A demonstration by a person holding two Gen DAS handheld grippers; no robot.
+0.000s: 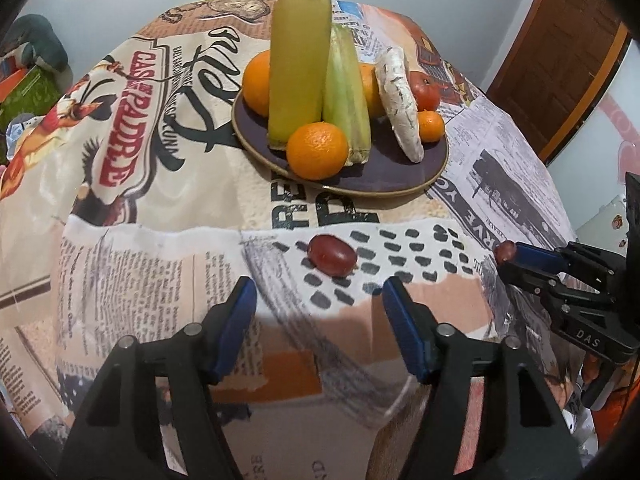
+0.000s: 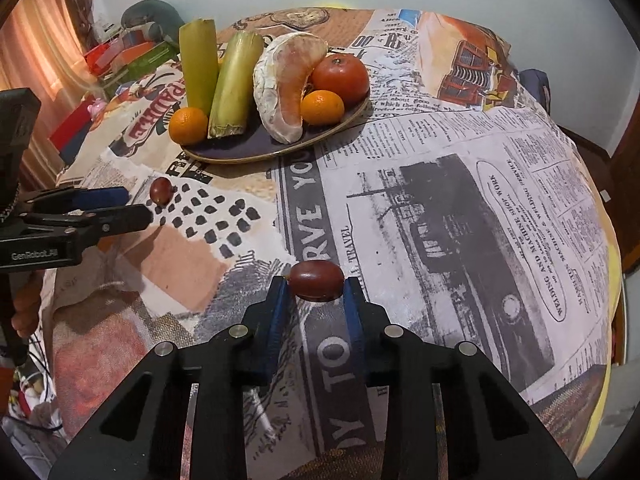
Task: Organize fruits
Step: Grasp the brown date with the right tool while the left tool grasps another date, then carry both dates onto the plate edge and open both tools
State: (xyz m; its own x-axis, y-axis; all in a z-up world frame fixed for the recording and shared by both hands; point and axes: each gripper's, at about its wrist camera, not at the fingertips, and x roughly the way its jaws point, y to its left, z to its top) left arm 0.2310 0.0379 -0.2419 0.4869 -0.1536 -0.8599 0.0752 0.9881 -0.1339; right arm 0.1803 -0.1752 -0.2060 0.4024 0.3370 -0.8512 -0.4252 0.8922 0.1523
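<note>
Gathering loose grapes | right gripper (image 2: 316,286) clamps one grape (image 2: 316,280) above the tablecloth's (image 2: 440,200) near edge | left gripper (image 1: 318,294) gaping, second grape (image 1: 332,255) just ahead | plate (image 1: 400,176) mid-table | next, likely: carry across, release gently.

Two red grapes (image 1: 332,256) (image 2: 316,286), fruit-laden plate (image 1: 400,178)
</note>
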